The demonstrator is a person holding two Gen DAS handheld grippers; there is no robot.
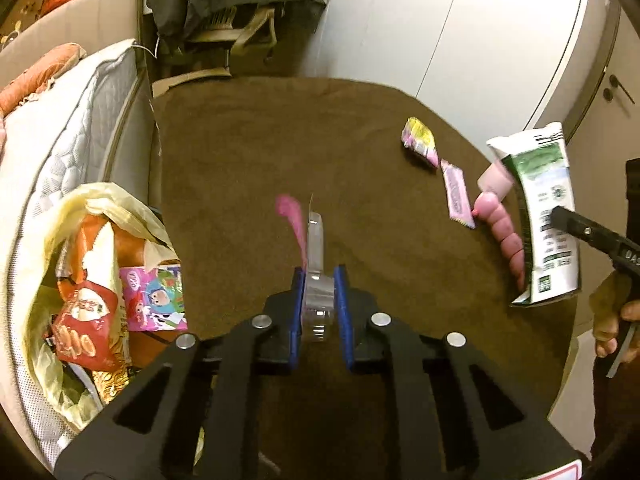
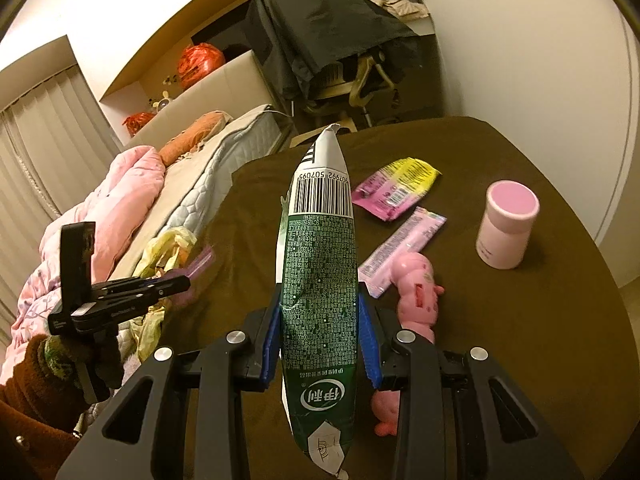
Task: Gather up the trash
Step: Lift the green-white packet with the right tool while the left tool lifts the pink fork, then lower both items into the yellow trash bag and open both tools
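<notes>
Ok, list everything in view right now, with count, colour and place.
Milk carton: one, green and white, gripped upright in right hand-held gripper.
Clear plastic piece: one, pink end, between left hand-held gripper pads.
Trash bag: one, yellow, part full, at the table's left edge by the bed.
Wrappers: yellow-pink, pink, on table.
Pink cup: one, upright, far right.
Pink pig toy: one, lying beside the carton.
Bed: left.
Draped chair: behind.

two wrappers (image 2: 396, 192), one carton (image 2: 320, 280), one pink toy (image 2: 416, 296), one cup (image 2: 506, 224).
</notes>
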